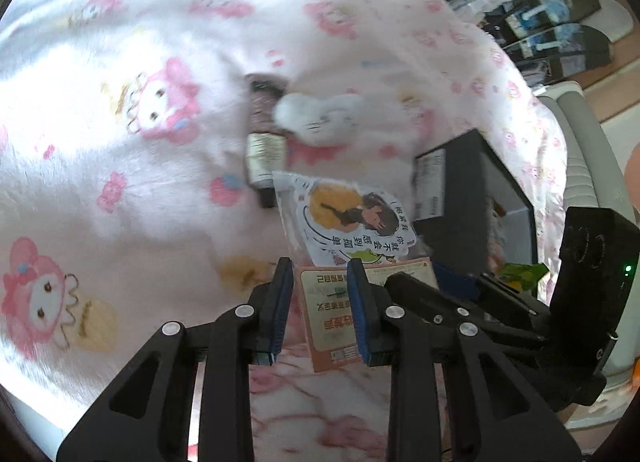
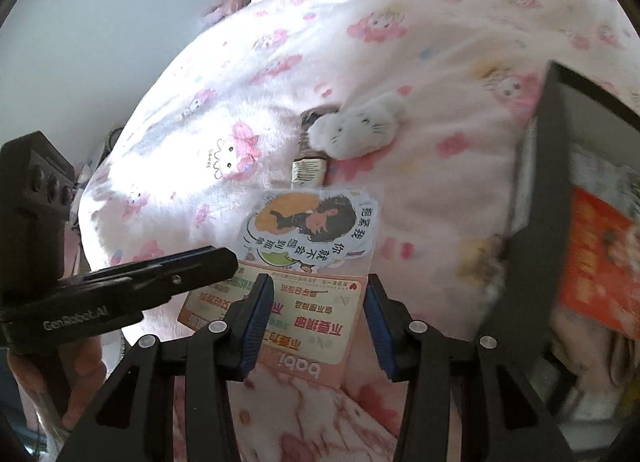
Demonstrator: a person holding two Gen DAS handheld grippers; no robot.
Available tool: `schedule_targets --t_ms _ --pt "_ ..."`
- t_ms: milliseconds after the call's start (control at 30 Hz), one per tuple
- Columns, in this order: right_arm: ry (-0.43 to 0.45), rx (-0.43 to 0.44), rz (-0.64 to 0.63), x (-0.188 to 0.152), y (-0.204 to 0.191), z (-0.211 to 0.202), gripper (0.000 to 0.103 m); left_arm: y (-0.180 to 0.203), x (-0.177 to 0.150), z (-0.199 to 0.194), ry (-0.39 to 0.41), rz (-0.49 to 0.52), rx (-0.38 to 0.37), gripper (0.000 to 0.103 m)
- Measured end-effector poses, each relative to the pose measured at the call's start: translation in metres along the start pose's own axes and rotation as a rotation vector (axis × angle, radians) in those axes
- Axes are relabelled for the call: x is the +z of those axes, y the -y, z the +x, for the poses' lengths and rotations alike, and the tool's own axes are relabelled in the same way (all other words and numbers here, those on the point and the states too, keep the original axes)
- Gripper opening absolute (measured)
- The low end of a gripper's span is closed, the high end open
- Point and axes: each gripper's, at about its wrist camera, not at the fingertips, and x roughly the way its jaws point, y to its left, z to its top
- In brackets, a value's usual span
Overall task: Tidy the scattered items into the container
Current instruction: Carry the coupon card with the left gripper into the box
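A pink printed card [image 1: 332, 302] [image 2: 312, 322] lies on the pink cartoon blanket, with a cartoon sticker in a clear sleeve [image 1: 348, 217] [image 2: 308, 225] just beyond it. Farther off, a white plush cat [image 1: 320, 117] [image 2: 360, 125] rests against a small dark bottle [image 1: 266, 149] [image 2: 308, 169]. My left gripper [image 1: 320, 266] [image 2: 224, 258] hovers over the card, jaws a little apart, pads not pressing on it. Beside it my right gripper [image 2: 318, 282] [image 1: 440, 282] stands open over the same card. To the right is the black container [image 1: 472, 181] [image 2: 536, 242].
An orange packet [image 2: 596, 262] and other items lie inside the container. Something green [image 1: 520, 272] shows past the right gripper. Dark shelves [image 1: 552, 21] stand beyond the bed, and a white wall [image 2: 80, 41] lies to its left. A hand [image 2: 80, 374] holds the left gripper.
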Motion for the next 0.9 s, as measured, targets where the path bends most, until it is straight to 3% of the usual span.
schedule_targets --t_ms 400,633,733,900 --pt "0.19 0.031 0.014 -0.029 0.037 -0.119 0.042 0.113 -0.022 -0.034 0.07 0.158 -0.035 0.027" --pt "0.22 0.052 0.086 -0.051 0.102 -0.162 0.04 0.193 -0.026 0.023 -0.04 0.26 -0.168 0.025" --pt "0.229 -0.008 0.1 -0.051 0.126 -0.165 0.04 0.218 -0.019 0.048 -0.067 0.292 -0.153 0.025" --pt "0.219 -0.032 0.139 -0.039 0.167 -0.153 0.04 0.237 -0.01 0.081 -0.083 0.317 -0.088 0.025"
